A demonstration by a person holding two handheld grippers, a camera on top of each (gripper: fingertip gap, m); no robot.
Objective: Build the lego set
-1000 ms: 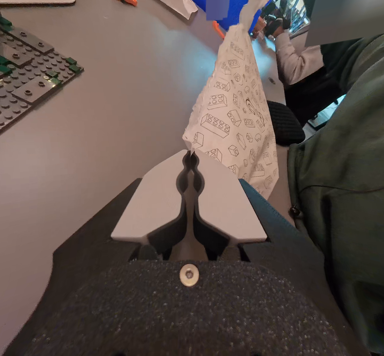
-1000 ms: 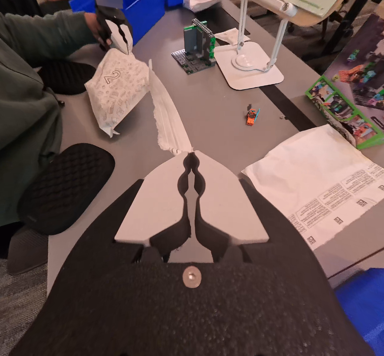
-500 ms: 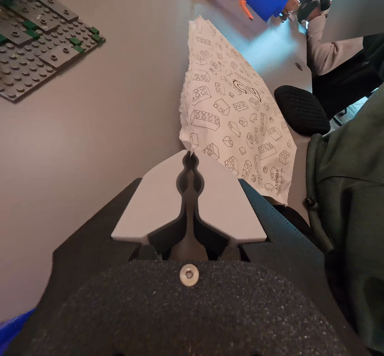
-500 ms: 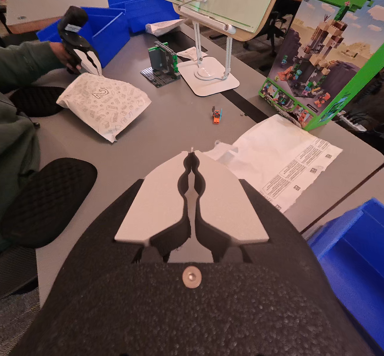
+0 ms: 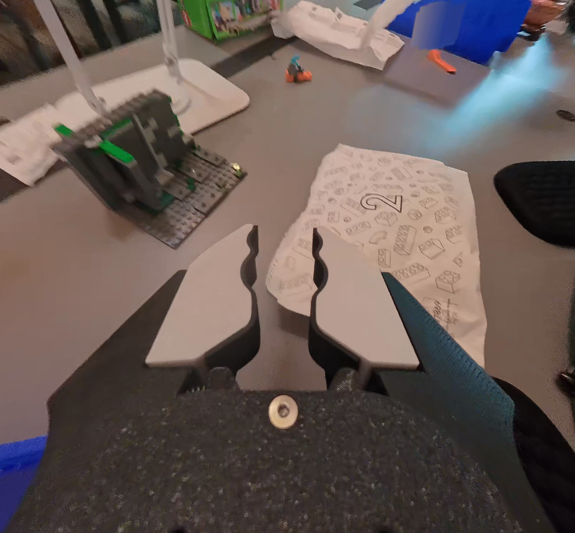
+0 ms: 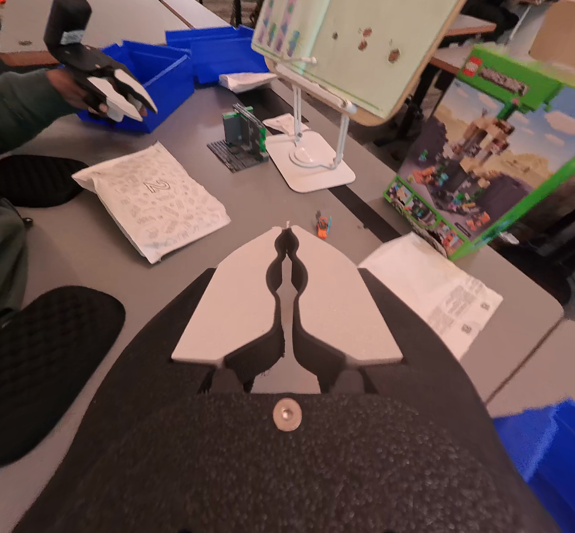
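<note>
A white paper bag printed with bricks (image 5: pixel 389 238) lies flat on the grey table; it also shows in the right wrist view (image 6: pixel 152 200). My left gripper (image 5: pixel 284 231) is open and empty, just above the bag's near left corner. It shows in the right wrist view (image 6: pixel 147 113) raised in the air. My right gripper (image 6: pixel 287 230) is shut on a torn paper strip, of which only a sliver (image 6: pixel 287 223) shows at its tips. The strip (image 5: pixel 385 4) hangs blurred at the far right in the left wrist view. The grey and green lego build (image 5: pixel 146 169) stands left of the bag.
A white book stand (image 6: pixel 311 166) holds an instruction booklet (image 6: pixel 357 29) behind the build. A green set box (image 6: pixel 485 157), an orange minifigure (image 6: pixel 323 227), an empty white bag (image 6: pixel 429 290), blue bins (image 6: pixel 165 76) and black chair armrests (image 6: pixel 53 347) surround the work area. The gap from one gripper's tips to the other's is roughly 50 centimetres.
My left gripper has opened, let go of the printed bag and lifted away; the bag now lies flat. My right gripper has swung off to the right, still shut on the torn strip.
</note>
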